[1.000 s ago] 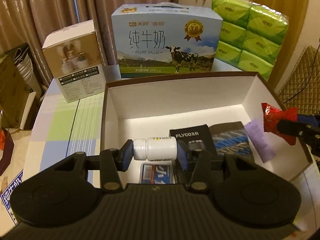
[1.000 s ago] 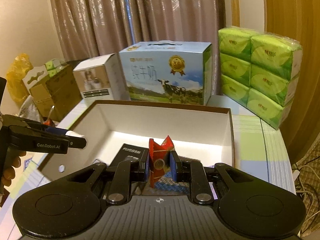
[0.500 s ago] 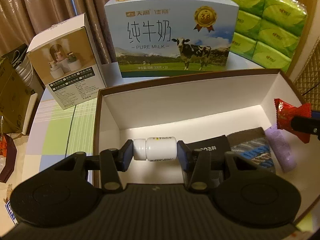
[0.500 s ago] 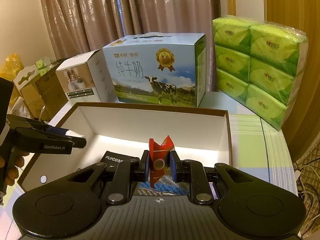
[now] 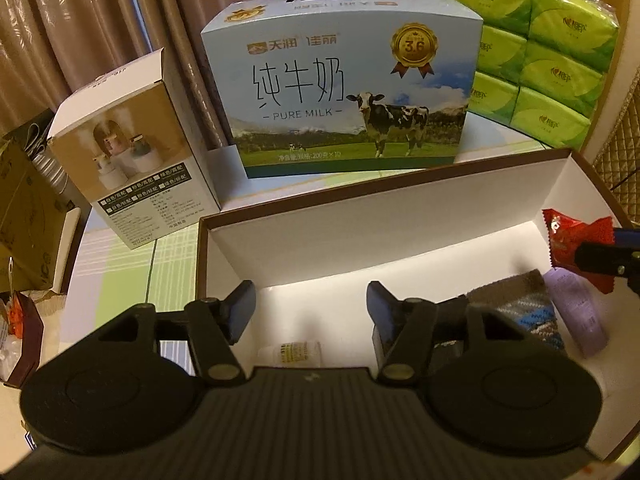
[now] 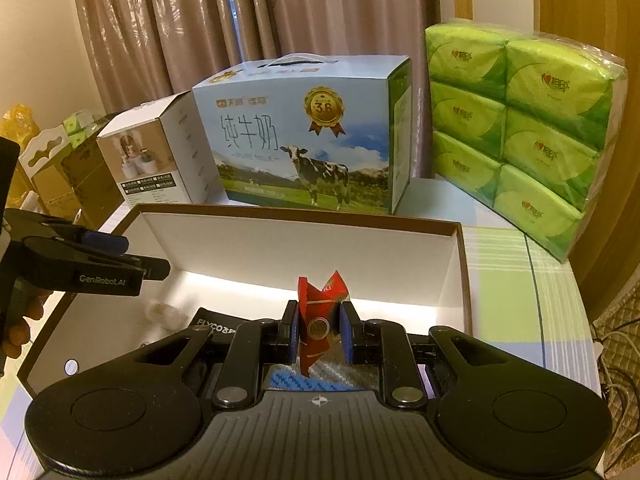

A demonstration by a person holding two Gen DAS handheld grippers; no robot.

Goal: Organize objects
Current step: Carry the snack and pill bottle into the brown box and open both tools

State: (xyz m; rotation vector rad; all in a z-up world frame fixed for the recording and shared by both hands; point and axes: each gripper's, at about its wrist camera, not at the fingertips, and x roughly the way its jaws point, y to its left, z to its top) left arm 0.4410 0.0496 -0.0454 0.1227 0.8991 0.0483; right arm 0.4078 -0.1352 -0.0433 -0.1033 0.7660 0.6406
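My left gripper (image 5: 311, 304) hangs over the open white box (image 5: 360, 216), its jaws opening with nothing between them. The small white bottle (image 5: 290, 353) lies blurred on the box floor just below, also visible as the bottle (image 6: 162, 310) in the right wrist view. My right gripper (image 6: 319, 330) is shut on a red candy wrapper (image 6: 320, 312) above the box's near side; the same wrapper (image 5: 576, 236) shows at the right of the left wrist view. A black FLYCO case (image 6: 216, 322), a knitted grey-blue cloth (image 5: 524, 312) and a purple tube (image 5: 576, 312) lie inside the box.
Behind the box (image 6: 280, 236) stand a blue milk carton (image 5: 344, 96), a white humidifier box (image 5: 128, 152) and stacked green tissue packs (image 5: 544, 52). Cardboard boxes (image 6: 52, 176) sit off the table's left. A person's hand (image 6: 16, 332) holds the left gripper (image 6: 120, 256).
The left gripper's jaws have parted and let go of the white bottle, which dropped onto the box floor. Both grippers moved closer over the box. The right still clamps the candy.
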